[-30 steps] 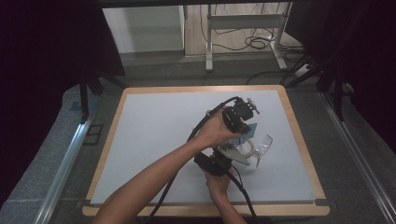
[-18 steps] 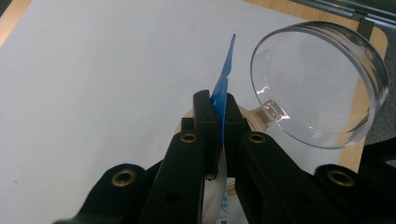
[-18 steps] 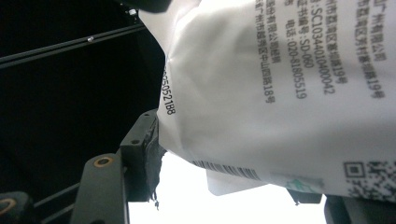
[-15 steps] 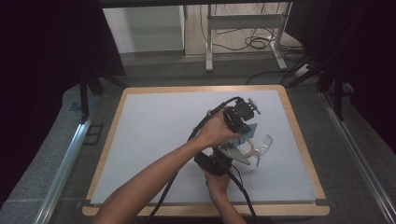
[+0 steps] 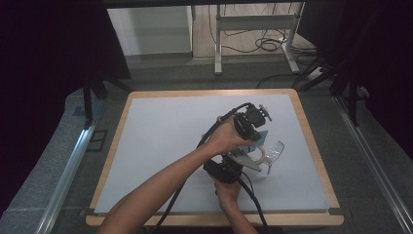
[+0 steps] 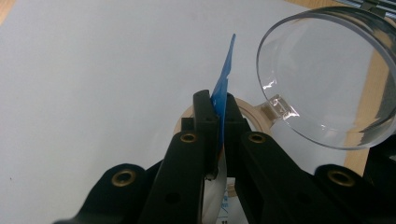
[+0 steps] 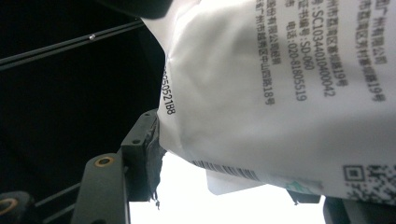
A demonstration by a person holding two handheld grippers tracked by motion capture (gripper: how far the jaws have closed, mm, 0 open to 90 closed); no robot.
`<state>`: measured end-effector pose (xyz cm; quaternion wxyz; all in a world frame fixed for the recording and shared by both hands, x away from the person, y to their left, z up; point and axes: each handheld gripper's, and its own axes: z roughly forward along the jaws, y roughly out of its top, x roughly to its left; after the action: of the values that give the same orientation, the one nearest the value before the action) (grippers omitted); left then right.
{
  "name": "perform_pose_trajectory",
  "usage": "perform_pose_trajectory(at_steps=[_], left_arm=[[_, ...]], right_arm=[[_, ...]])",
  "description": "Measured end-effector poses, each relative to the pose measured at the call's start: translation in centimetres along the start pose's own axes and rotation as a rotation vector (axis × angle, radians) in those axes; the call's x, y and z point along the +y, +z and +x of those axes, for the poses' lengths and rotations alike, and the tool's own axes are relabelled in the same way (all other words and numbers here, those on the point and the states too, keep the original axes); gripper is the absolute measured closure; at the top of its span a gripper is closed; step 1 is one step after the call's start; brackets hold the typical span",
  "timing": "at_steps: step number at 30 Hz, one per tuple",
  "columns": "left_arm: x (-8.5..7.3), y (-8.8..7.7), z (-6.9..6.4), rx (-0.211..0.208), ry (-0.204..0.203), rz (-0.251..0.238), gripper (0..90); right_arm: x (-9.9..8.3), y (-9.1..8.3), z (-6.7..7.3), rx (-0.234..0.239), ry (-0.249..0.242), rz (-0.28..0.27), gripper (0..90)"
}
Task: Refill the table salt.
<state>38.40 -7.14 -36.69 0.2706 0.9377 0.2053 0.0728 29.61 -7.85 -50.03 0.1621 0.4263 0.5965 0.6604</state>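
- The left gripper has its two black jaws pressed together on the thin blue top edge of a packet; the edge sticks up out of the jaws like a little flag; I think it is pinched there so it can be pulled or torn open
- The right gripper holds the fat white body of the same packet; its jaws stand partly apart because the packet fills the space between them; one pad presses on the packet's side; the other side is hard to see
- Two holds on one packet make sense to me; one keeps the packet from moving while the other works at the top
- In the high view both hands meet in the middle of the table; the left hand is above and the right hand is below it, near the front edge
- A clear cup with a small handle lies on its side just beside the packet, with its open mouth facing this way; it may be waiting for what is inside the packet; that is only my guess
- Everything sits over a pale mat with a wooden edge; if something spills, it lands there
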Motion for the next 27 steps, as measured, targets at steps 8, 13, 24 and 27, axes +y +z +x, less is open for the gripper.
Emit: perform_pose_trajectory(at_steps=[8,13,24,27], left_arm=[[0.49,-0.24,-0.23,0.003,0.012,0.009,90.0],[0.54,-0.24,-0.28,0.003,0.013,0.008,90.0],[0.57,-0.40,-0.26,0.000,0.012,0.002,90.0],[0.57,-0.39,-0.27,0.000,0.011,0.000,90.0]], right_arm=[[0.53,-0.25,-0.01,0.008,0.002,-0.004,41.2],[0.66,-0.33,-0.03,0.010,0.005,-0.009,41.4],[0.73,-0.33,0.02,0.010,-0.001,-0.014,41.5],[0.73,-0.35,0.03,0.009,-0.003,-0.016,41.5]])
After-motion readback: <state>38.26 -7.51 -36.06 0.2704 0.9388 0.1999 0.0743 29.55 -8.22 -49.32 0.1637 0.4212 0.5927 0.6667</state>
